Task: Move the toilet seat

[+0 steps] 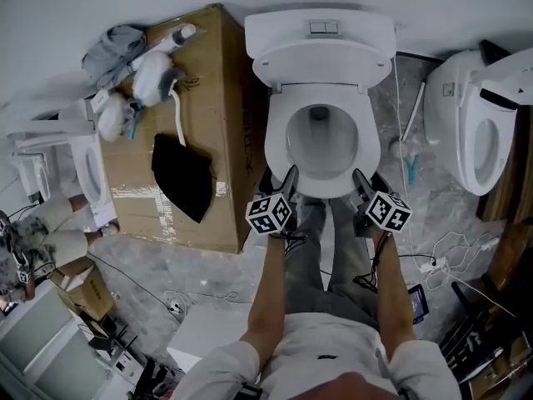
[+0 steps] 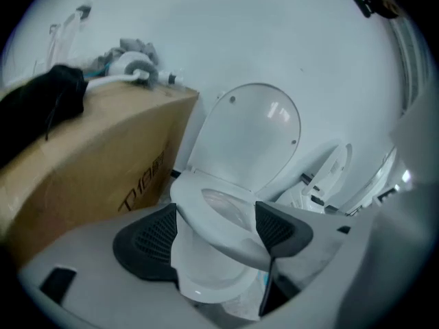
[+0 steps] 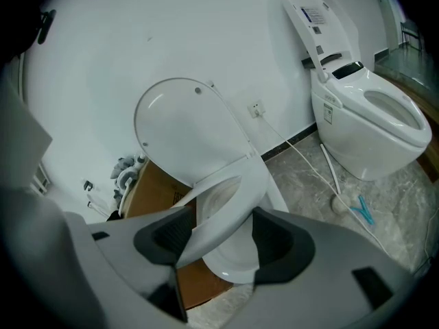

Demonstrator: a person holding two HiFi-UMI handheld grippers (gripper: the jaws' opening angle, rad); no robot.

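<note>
Floor [image 1: 212, 269], seat [image 1: 321, 192] edge in left hand-held gripper [image 2: 216, 233], right hand-held gripper [image 3: 223, 235]

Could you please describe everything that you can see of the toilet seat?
The toilet seat is a glossy white oval ring, plastic by its look, hinged at the back below the raised lid. It lies lowered over the bowl; whether it rests fully on it is unclear. Its front edge passes between the open jaws of the left claw and the right claw.
</note>
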